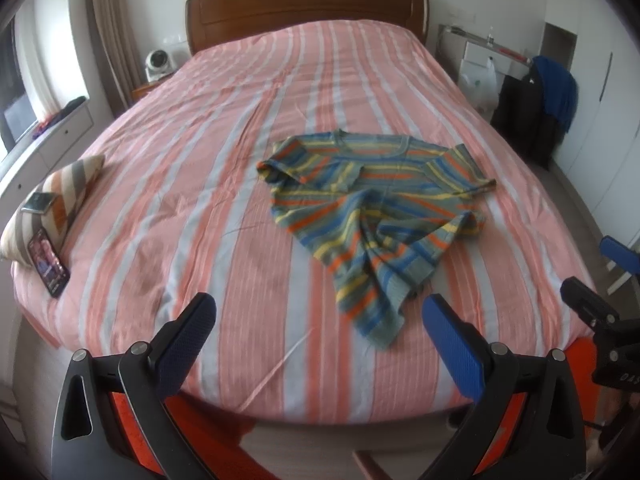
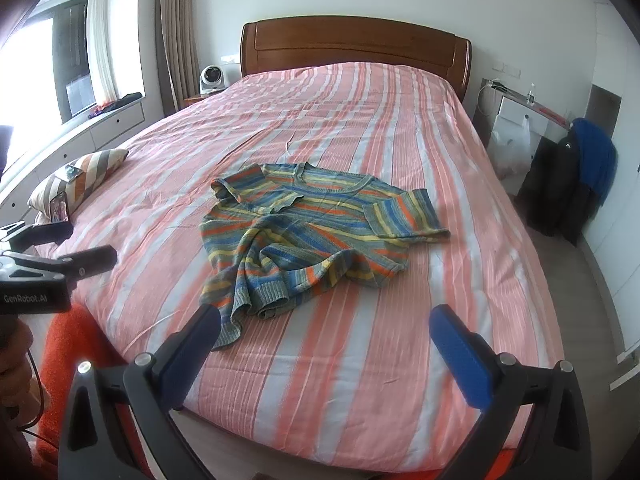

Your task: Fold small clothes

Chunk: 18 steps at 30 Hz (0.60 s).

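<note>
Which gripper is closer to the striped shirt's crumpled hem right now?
Right, by a little. The right gripper hangs open with its left finger almost at the striped shirt hem. The left gripper is also open, just short of the hem, toward the shirt's left side.

Bare bedspread (image 2: 360, 360) lies open around the crumpled shirt (image 2: 304, 236); only a pillow (image 1: 60, 200) and phone (image 1: 48, 266) crowd the bed's nine o'clock edge.

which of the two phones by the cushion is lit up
The phone leaning against the striped cushion at its near end: its screen glows with a colourful picture. The other phone lies flat on top of the cushion, dark.
</note>
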Motion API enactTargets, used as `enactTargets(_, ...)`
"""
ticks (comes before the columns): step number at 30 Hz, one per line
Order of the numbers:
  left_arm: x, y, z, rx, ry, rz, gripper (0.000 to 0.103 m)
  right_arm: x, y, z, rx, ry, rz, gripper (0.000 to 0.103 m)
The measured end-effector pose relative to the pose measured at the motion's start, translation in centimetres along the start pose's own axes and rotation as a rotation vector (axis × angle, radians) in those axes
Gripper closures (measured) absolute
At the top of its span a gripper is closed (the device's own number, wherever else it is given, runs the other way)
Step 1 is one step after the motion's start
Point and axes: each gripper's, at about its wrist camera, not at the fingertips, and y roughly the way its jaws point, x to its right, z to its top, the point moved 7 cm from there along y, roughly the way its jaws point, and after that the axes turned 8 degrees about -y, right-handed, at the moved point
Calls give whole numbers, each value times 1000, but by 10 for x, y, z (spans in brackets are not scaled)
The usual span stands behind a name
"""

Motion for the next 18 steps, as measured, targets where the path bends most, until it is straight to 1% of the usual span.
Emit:
enactTargets(8, 0, 3, -2, -2, -6, 2, 0, -2, 7, -3, -22, 3, 6, 0)
enactTargets(13, 3, 2, -2, 10, -2, 8, 0, -3, 7, 0, -9, 6, 3, 0)
enactTargets(18, 4, 3, -2, 4, 1, 9, 0, 3, 7, 1, 5, 30, -6, 0)
